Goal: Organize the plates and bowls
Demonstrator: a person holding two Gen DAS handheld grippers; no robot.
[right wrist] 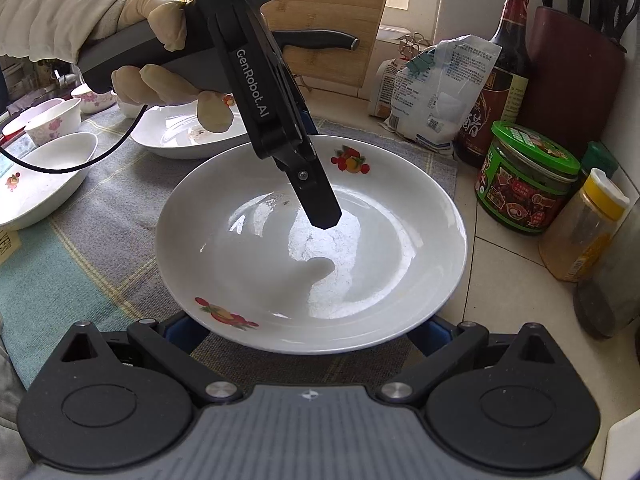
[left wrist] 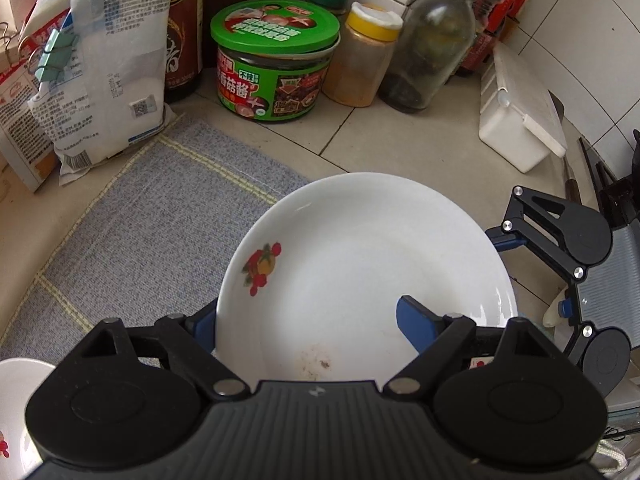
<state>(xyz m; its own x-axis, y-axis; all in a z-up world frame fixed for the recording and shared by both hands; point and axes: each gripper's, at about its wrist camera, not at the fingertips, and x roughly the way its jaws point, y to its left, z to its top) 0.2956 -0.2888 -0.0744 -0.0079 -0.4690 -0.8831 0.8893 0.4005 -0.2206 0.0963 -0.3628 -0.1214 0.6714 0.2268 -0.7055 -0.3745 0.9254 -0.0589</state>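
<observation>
A white plate with fruit decals lies between both grippers, over the right end of the checked mat. My left gripper straddles its rim: the left finger is hidden outside and below the rim, and the right finger hangs over the inside, clear of the surface. Its jaws stand wide. In the right wrist view it comes down over the far rim of the plate, held by a gloved hand. My right gripper is open, its fingertips hidden under the near rim.
Two more white plates and small flowered bowls sit at the mat's left end. A green-lidded jar, spice jars, sauce bottles, a flour bag and a white box crowd the tiled corner. A knife block stands at the back.
</observation>
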